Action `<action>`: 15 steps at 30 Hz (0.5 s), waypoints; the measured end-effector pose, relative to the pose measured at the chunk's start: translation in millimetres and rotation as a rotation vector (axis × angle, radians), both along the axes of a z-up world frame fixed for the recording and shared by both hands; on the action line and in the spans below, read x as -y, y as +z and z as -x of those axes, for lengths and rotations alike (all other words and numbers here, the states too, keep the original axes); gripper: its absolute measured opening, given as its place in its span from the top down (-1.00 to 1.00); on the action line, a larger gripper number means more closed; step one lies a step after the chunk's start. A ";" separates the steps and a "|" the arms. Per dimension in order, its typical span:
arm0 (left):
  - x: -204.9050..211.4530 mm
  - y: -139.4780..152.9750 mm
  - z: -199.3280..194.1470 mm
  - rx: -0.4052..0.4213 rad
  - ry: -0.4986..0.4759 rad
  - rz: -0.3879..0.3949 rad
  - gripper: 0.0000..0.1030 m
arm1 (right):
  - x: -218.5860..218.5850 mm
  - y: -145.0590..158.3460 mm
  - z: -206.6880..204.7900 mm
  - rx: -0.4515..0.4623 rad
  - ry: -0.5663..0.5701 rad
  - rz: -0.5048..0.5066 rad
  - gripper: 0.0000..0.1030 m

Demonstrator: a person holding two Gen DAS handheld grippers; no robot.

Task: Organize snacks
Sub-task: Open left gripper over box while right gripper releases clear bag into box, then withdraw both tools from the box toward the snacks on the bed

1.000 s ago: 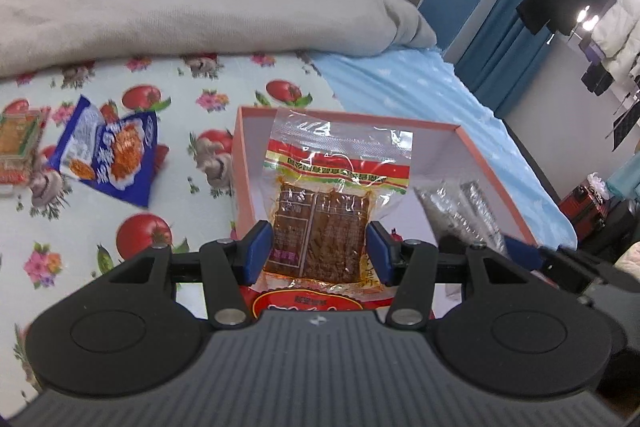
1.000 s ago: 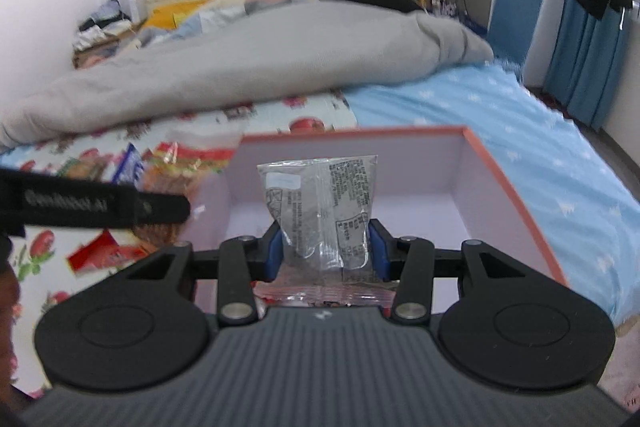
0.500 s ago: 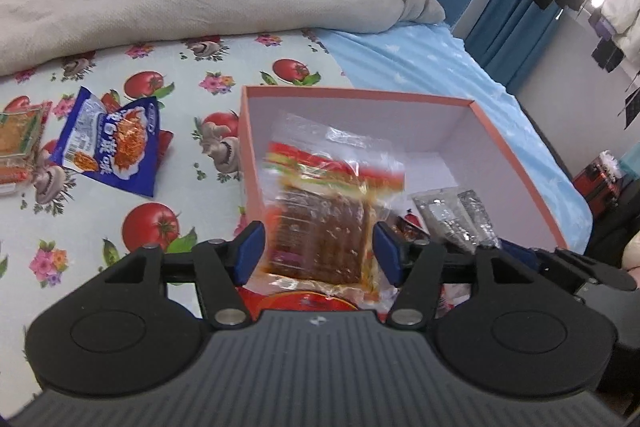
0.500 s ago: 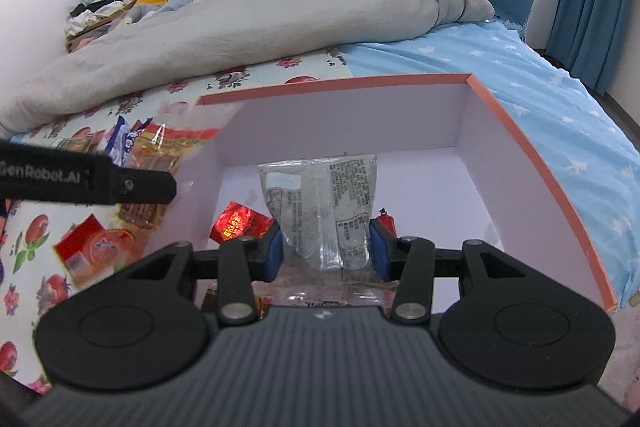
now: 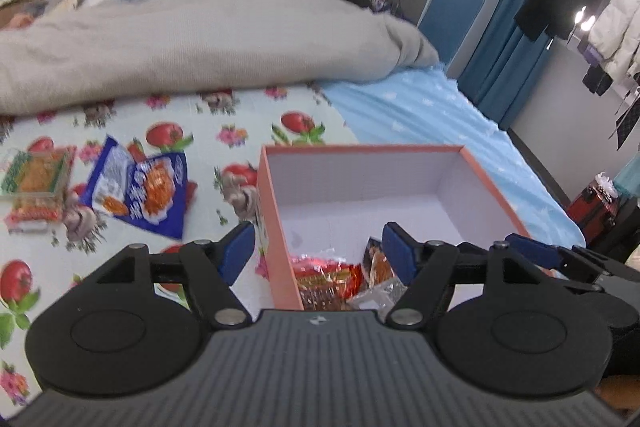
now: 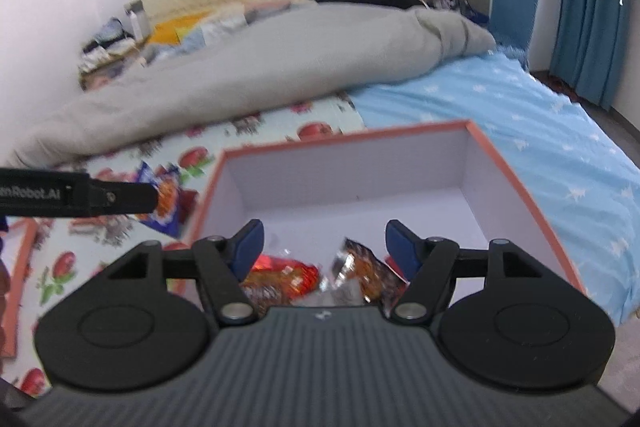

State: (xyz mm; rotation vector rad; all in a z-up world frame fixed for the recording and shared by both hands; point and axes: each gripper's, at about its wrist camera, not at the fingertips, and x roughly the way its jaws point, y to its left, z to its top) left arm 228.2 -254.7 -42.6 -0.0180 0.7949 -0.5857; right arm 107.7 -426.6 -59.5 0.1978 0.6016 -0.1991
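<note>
Dropping snacks into box (image 5: 280, 227): both claws, left claw (image 5: 318, 254) and right claw (image 6: 323, 245), just opened, empty. Our packets (image 6: 288, 277) inside box. Blue packet (image 5: 140, 193), another packet (image 5: 36, 187) left on bed.

A grey duvet (image 5: 192, 39) lies bunched across the bed; blue curtains (image 6: 588, 27) and a blue chair (image 5: 452, 7) stand beyond.
</note>
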 end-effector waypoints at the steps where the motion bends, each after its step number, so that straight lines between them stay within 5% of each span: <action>1: -2.3 4.6 2.5 0.015 0.002 -0.001 -0.45 | -3.0 4.8 2.4 0.016 0.006 0.005 -0.35; 15: -46.1 37.5 42.2 0.117 0.026 0.043 -0.45 | -41.8 30.8 18.4 0.123 0.077 0.008 -0.35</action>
